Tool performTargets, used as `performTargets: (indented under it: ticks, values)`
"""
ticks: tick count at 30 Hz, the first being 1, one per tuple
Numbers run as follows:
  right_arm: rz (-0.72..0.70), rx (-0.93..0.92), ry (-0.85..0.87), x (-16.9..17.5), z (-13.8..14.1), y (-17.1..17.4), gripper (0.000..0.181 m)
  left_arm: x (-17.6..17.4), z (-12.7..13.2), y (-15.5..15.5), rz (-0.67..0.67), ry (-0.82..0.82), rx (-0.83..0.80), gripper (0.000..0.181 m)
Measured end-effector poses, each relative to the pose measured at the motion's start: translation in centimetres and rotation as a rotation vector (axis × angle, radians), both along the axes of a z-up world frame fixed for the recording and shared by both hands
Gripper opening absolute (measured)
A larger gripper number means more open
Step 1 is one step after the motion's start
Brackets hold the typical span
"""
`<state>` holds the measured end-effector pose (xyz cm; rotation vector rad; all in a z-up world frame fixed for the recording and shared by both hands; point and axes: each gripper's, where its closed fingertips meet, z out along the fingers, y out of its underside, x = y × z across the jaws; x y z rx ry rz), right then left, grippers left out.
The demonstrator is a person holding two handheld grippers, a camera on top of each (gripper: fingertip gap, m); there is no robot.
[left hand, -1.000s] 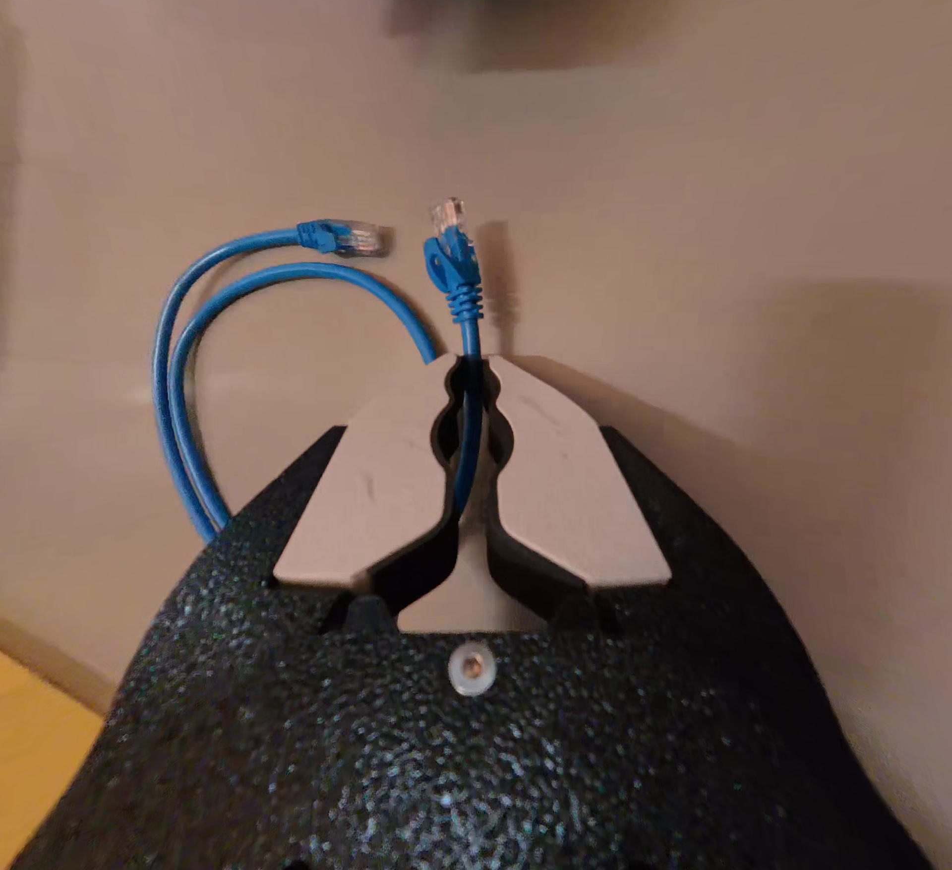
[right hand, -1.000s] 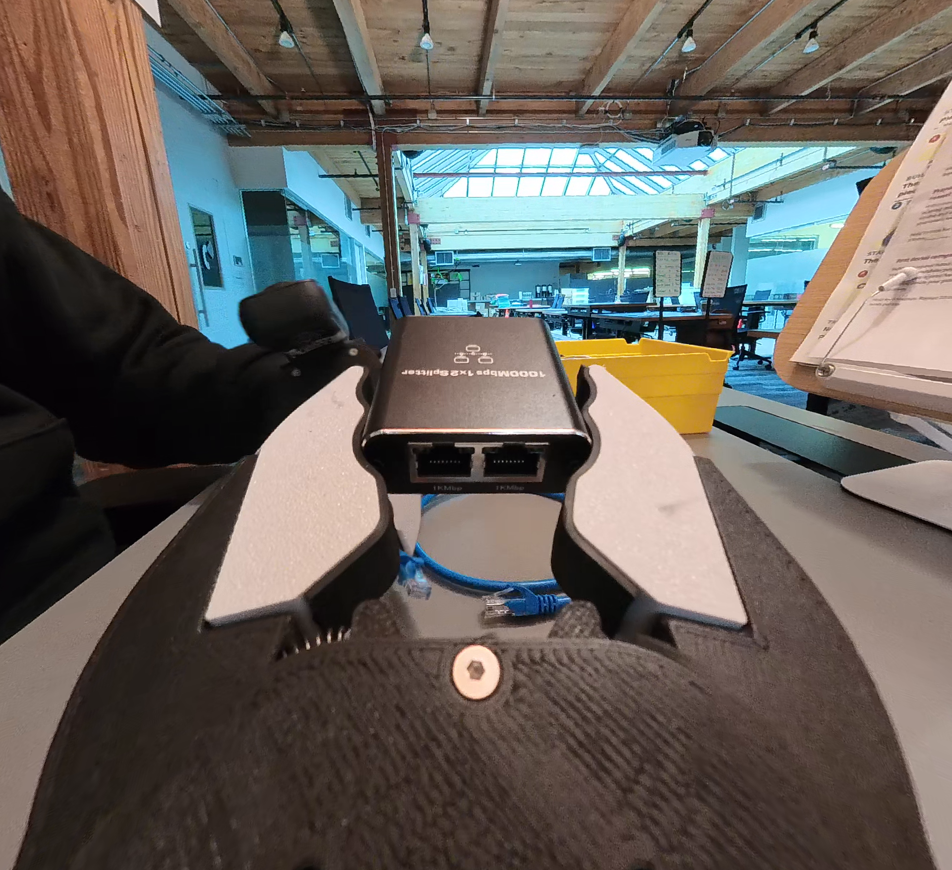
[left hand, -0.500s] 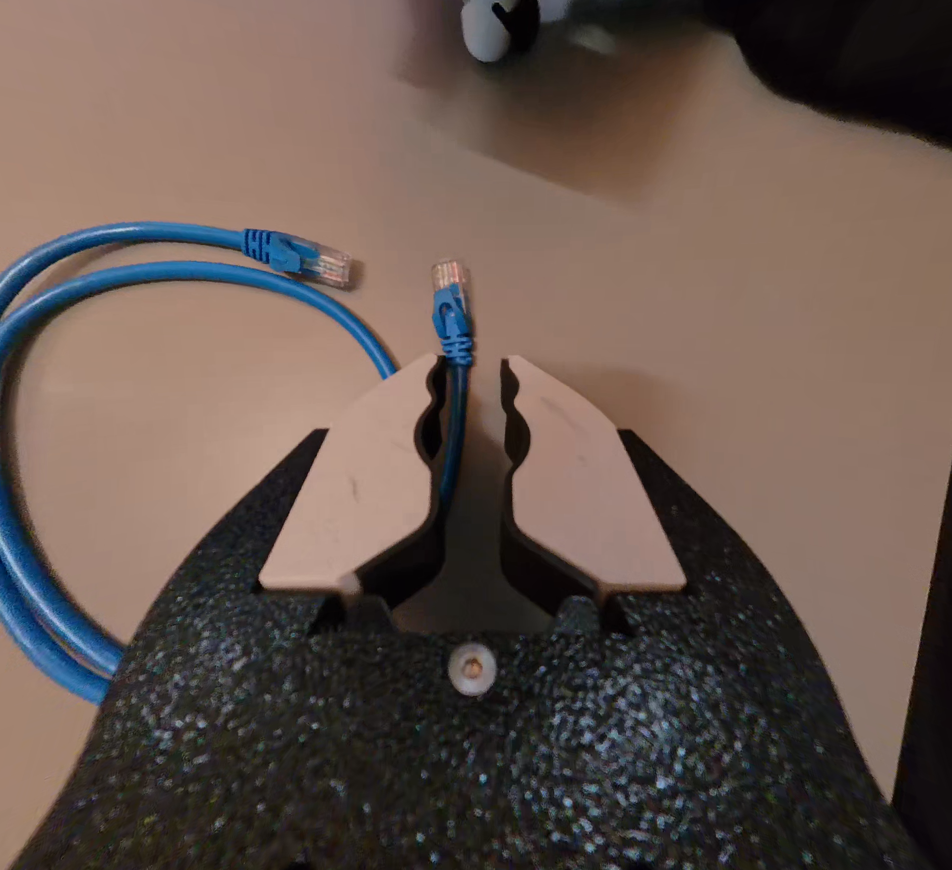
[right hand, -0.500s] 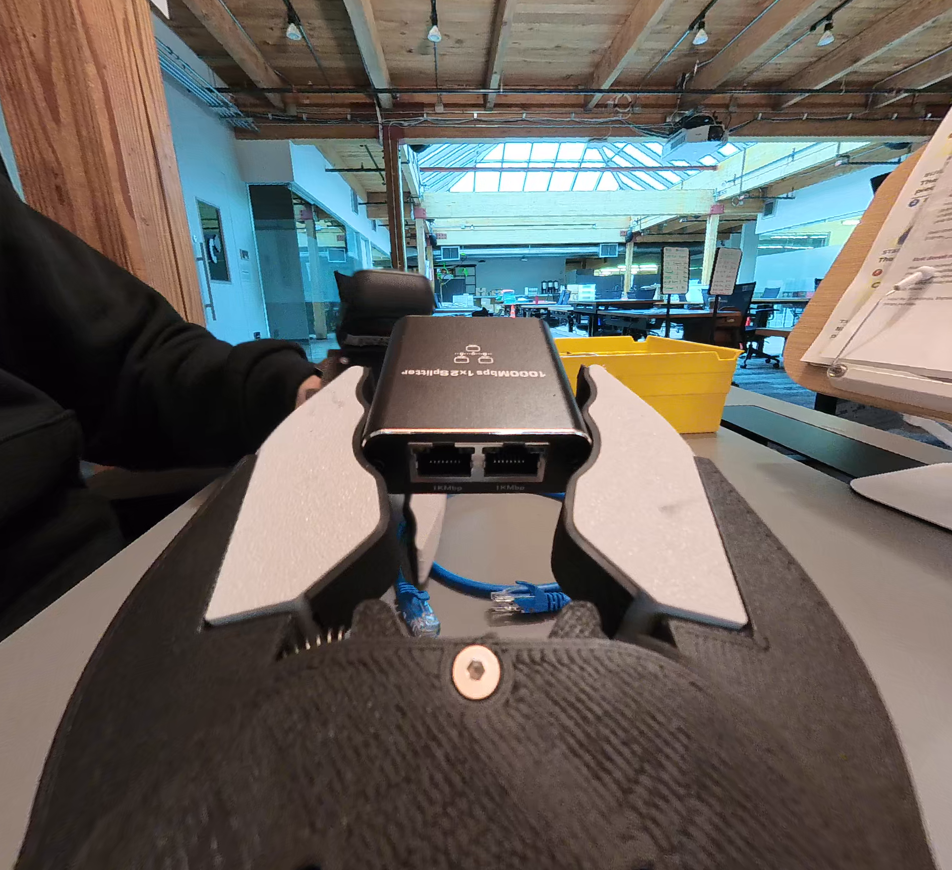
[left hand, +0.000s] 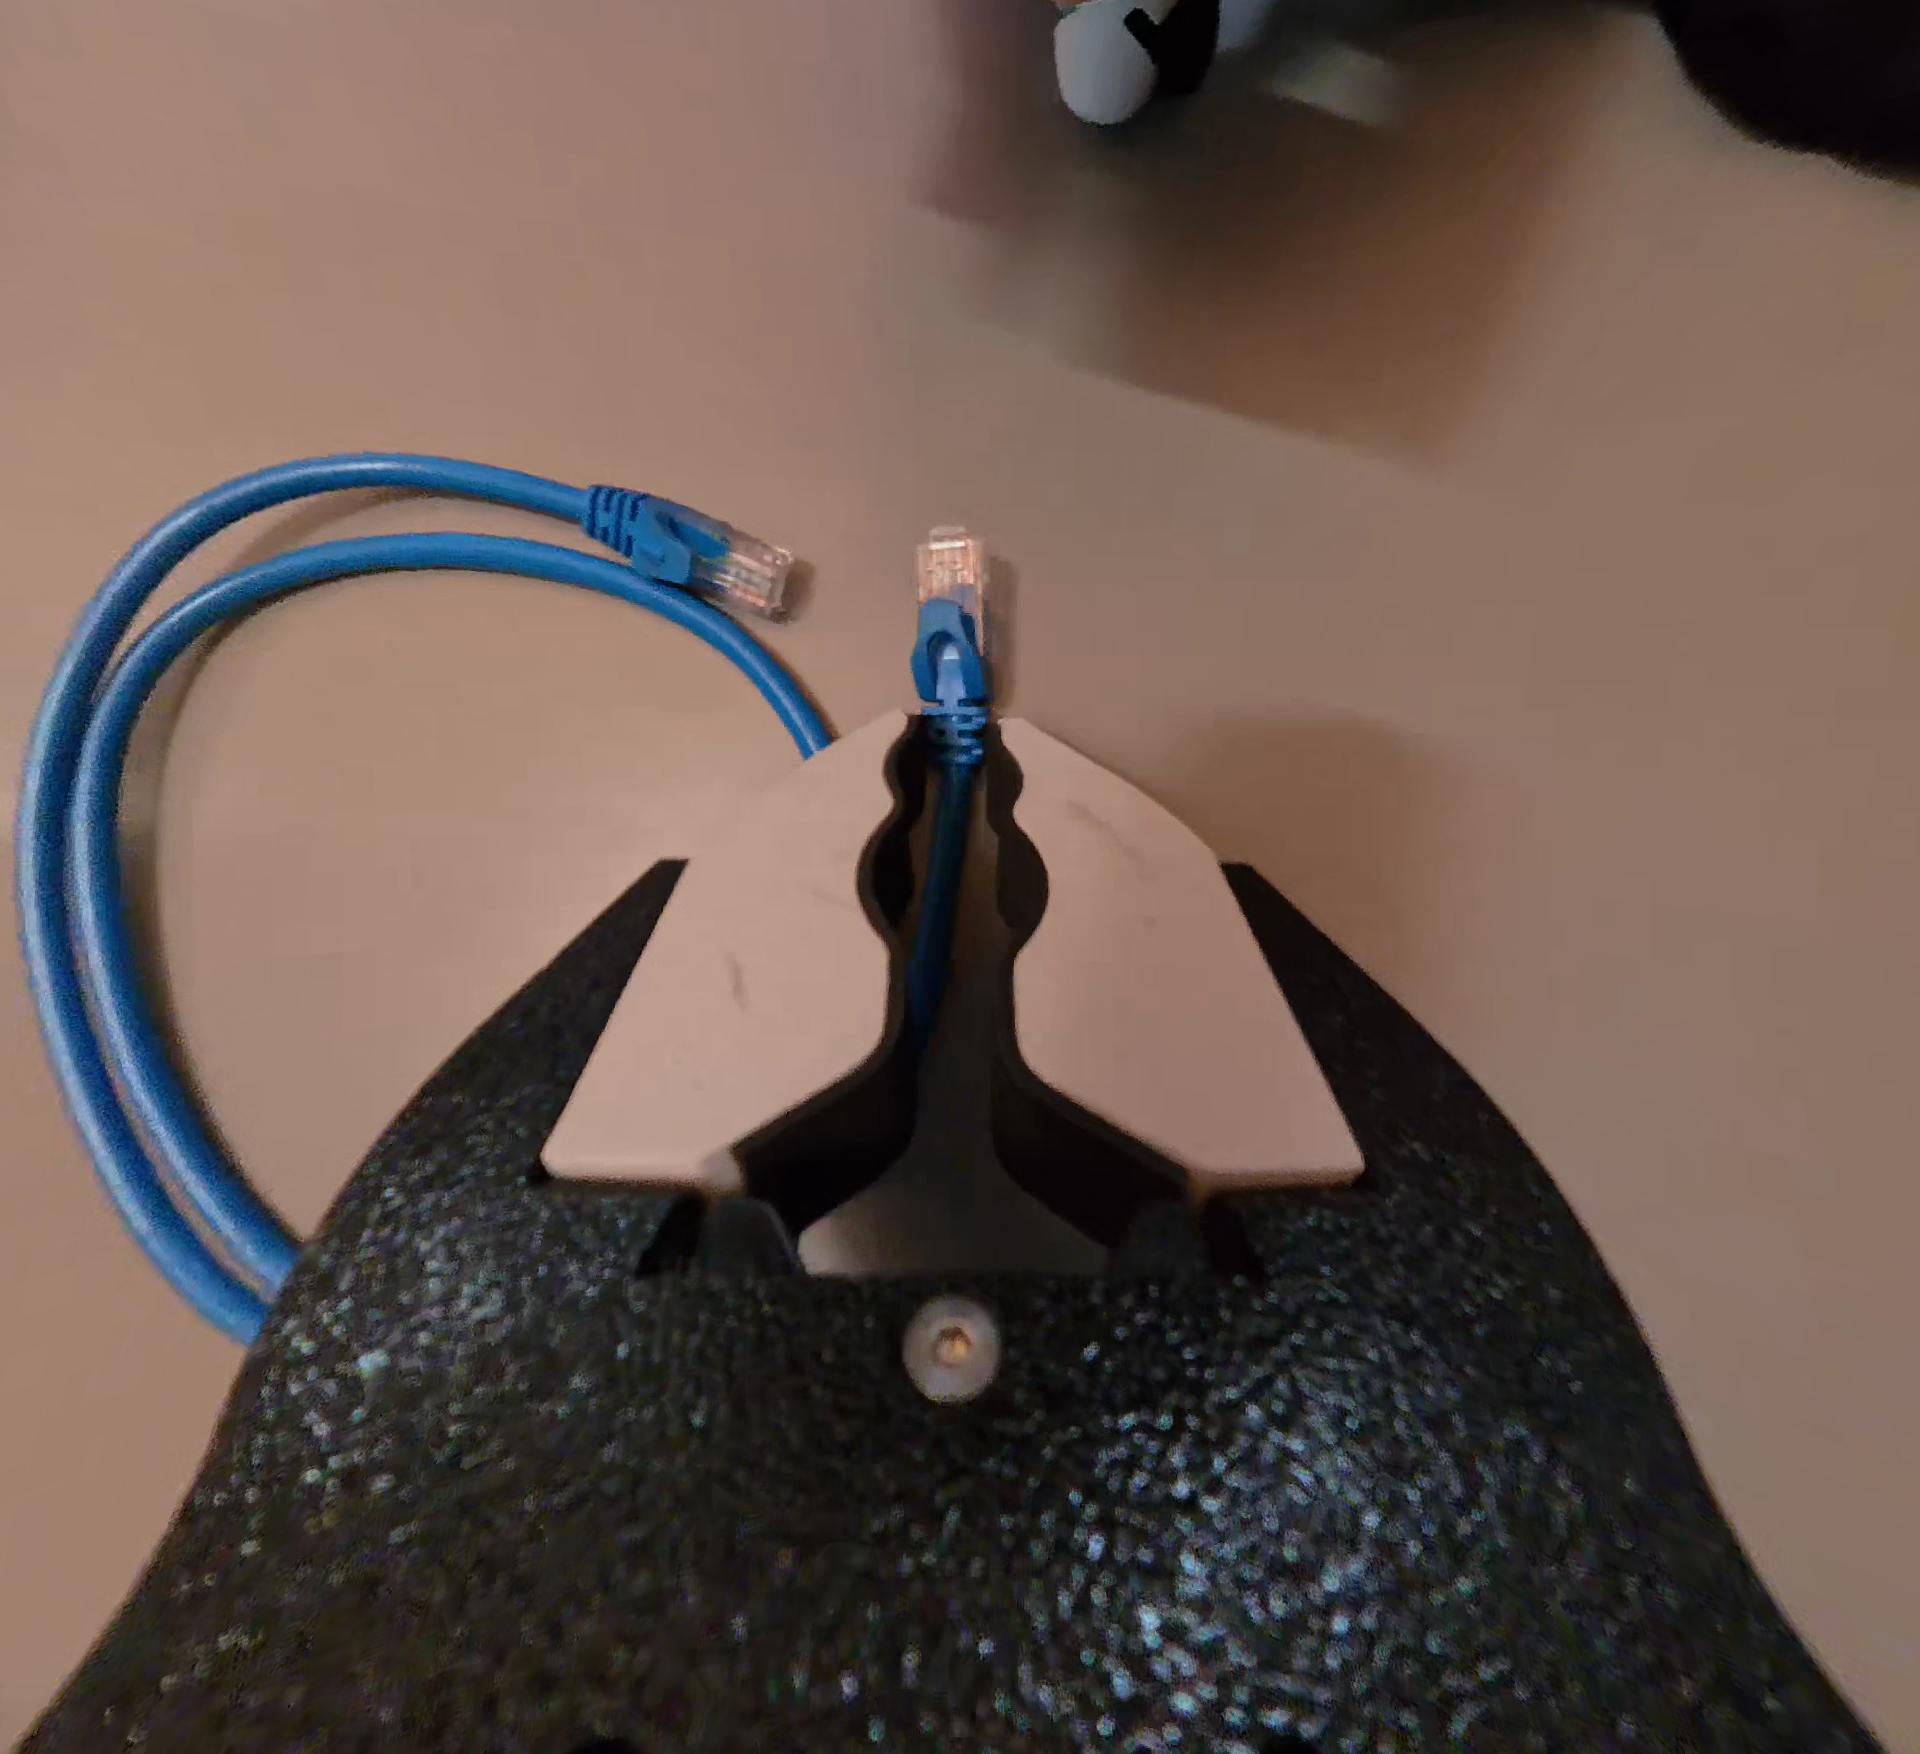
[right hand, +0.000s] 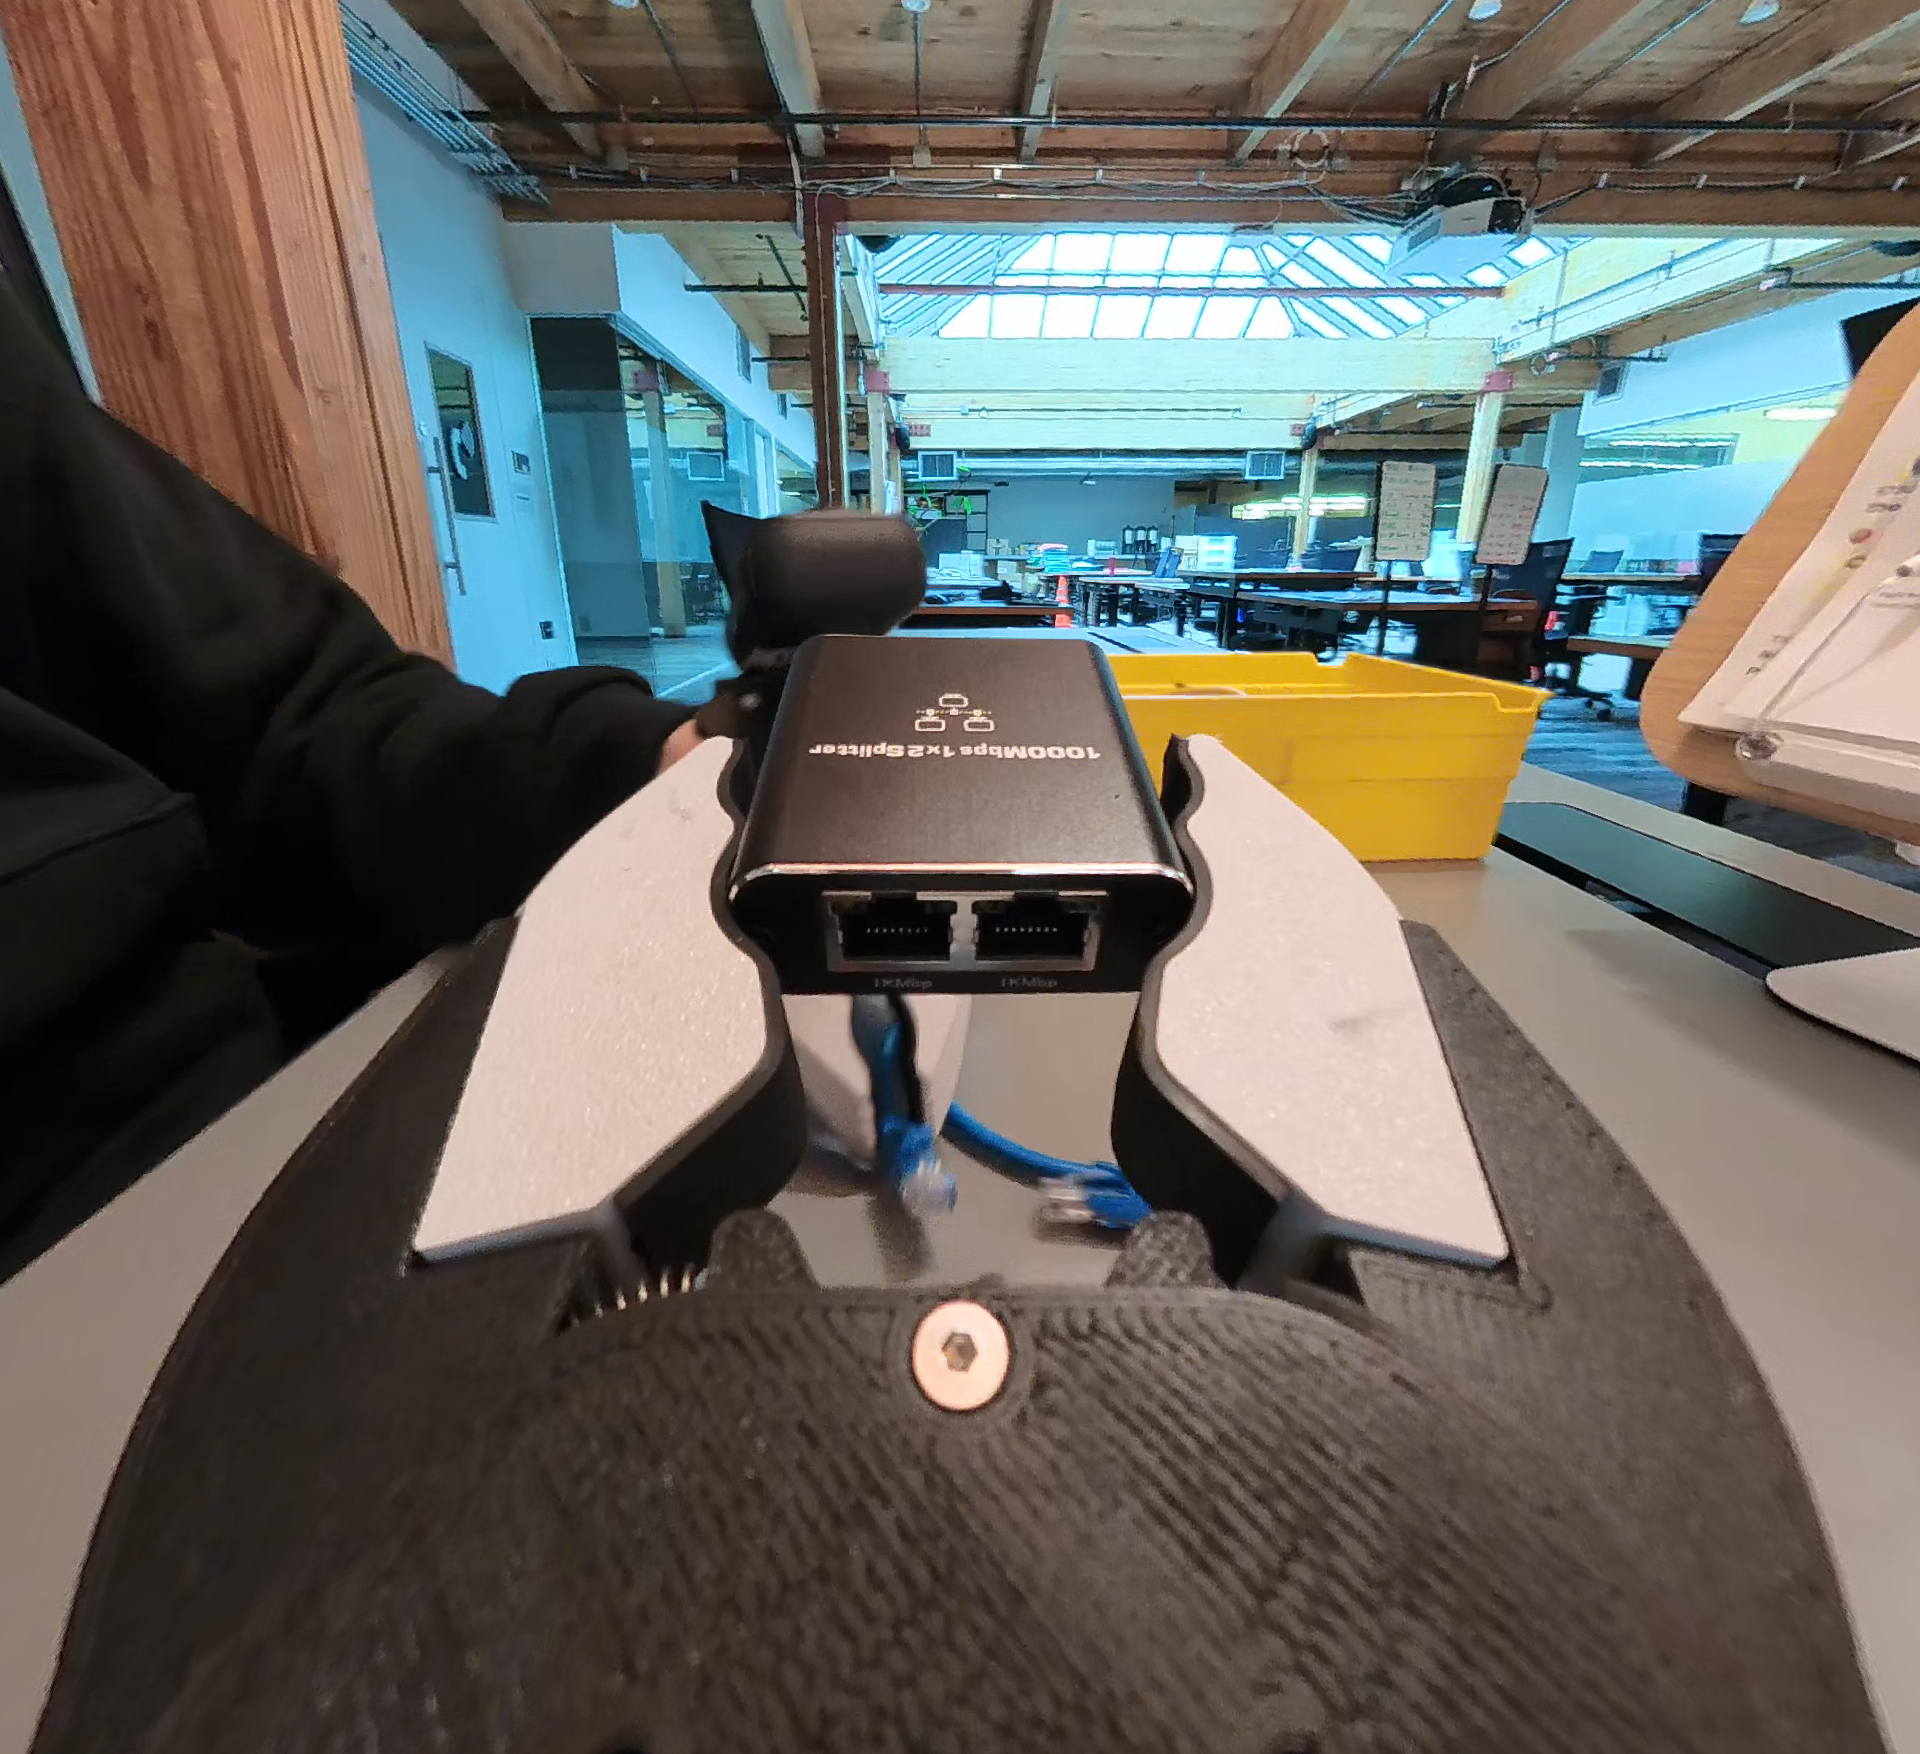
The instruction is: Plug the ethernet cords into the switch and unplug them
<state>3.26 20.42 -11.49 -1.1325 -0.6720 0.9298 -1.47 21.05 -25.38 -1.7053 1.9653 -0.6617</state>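
Ethernet work here is barely begun, judging by how things lie: both front ports of the switch [right hand: 961, 805] are empty, so no plugging has been done and all the unplugging lies beyond that.

On the grey table [right hand: 1683, 1112] the right gripper [right hand: 961, 857] is clamped on the small black switch, one finger against each side of the box, holding it level above the tabletop with its two ports facing back toward the camera. A yellow bin [right hand: 1320, 748] sits farther back on the table.

The left gripper [left hand: 956, 738] is closed on a blue ethernet cord [left hand: 940, 883] just behind its boot, so the clear connector [left hand: 951, 566] sticks out past the fingertips, pointing away over the table. That cord loops round to the left. A second connector [left hand: 743, 572] lies free on the table just beside the held one.

What remains, I judge: bring the held connector to a port, seat it, do likewise with the other, then pull both out.
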Motion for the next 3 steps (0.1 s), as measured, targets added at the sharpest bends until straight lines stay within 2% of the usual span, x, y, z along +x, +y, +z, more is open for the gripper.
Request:
performTargets:
  ticks: [1,3]
  values:
    - [0.014,0.002,0.001,0.0,0.3,-0.2,0.074,-0.2,0.5,0.3,-0.012,0.002,0.015,0.01]
    - [0.05,0.012,0.006,0.0,1.1,-0.6,0.074,-0.4,2.6,0.7,-0.052,-0.018,0.055,0.01]
